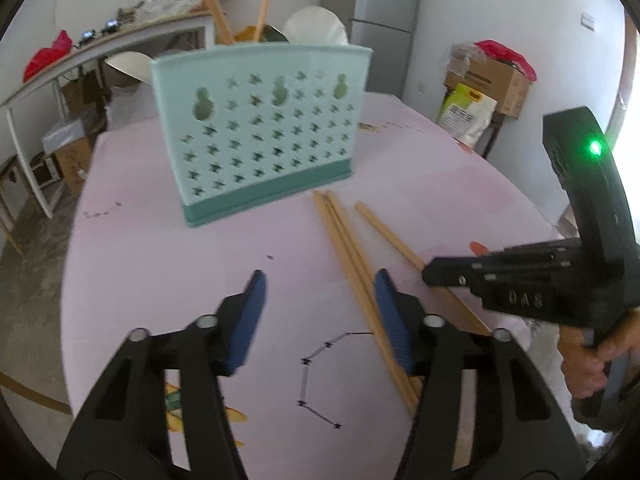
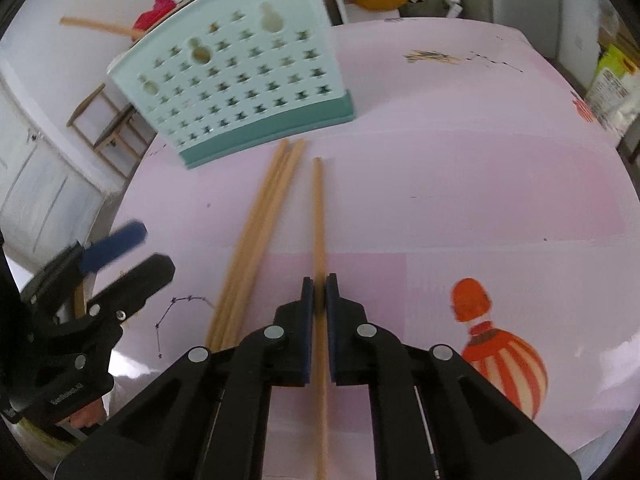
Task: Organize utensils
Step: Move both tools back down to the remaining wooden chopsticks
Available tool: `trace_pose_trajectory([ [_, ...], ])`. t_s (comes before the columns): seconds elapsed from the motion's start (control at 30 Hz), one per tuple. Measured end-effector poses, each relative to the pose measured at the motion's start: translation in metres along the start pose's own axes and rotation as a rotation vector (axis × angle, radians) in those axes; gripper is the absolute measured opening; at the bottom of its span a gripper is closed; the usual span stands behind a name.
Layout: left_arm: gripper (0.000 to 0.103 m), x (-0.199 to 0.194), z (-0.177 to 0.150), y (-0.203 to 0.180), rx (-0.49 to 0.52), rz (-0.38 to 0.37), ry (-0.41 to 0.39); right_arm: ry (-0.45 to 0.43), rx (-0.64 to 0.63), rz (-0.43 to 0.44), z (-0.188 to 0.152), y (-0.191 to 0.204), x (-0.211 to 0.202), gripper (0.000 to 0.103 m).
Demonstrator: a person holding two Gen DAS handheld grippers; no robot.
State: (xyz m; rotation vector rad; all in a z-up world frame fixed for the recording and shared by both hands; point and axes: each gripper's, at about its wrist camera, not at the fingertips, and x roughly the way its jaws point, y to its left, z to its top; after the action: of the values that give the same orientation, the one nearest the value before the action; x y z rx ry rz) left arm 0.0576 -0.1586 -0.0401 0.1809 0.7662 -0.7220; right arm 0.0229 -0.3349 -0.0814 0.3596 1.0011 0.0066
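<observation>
Pinching a single chopstick [image 2: 318, 216] lengthwise, the right gripper [image 2: 319, 292] lies low over the pink table [image 2: 460, 184]. Three chopsticks [image 1: 352, 264] lie bundled just beside it, before the mint holder [image 1: 260, 128], which already contains a few upright ones [image 1: 212, 4]. The left gripper [image 1: 318, 316] hovers spread wide, empty. Most sorting appears unfinished. Legible writing: "DAS" embossed on the right gripper's body.

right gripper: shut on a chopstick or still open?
Shut. The right gripper has its blue pads pressed against the single chopstick, which runs between them; the bundle of chopsticks lies apart.
</observation>
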Motion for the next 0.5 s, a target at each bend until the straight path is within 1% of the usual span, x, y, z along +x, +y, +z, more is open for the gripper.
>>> trace_pose_trajectory([
  [0.07, 0.040, 0.004, -0.001, -0.004, 0.009, -0.016, 0.013, -0.004, 0.011, 0.000, 0.000, -0.005, 0.000, 0.006],
  [0.13, 0.035, 0.010, -0.001, -0.009, 0.026, -0.028, 0.032, -0.006, 0.021, 0.007, 0.001, -0.008, 0.000, 0.006],
  [0.37, 0.018, 0.033, -0.001, -0.018, 0.047, -0.017, 0.101, -0.011, 0.034, 0.020, 0.001, -0.011, 0.000, 0.006],
  [0.5, 0.015, 0.040, 0.000, -0.017, 0.041, -0.009, 0.116, -0.012, 0.036, 0.027, 0.001, -0.011, 0.000, 0.006],
])
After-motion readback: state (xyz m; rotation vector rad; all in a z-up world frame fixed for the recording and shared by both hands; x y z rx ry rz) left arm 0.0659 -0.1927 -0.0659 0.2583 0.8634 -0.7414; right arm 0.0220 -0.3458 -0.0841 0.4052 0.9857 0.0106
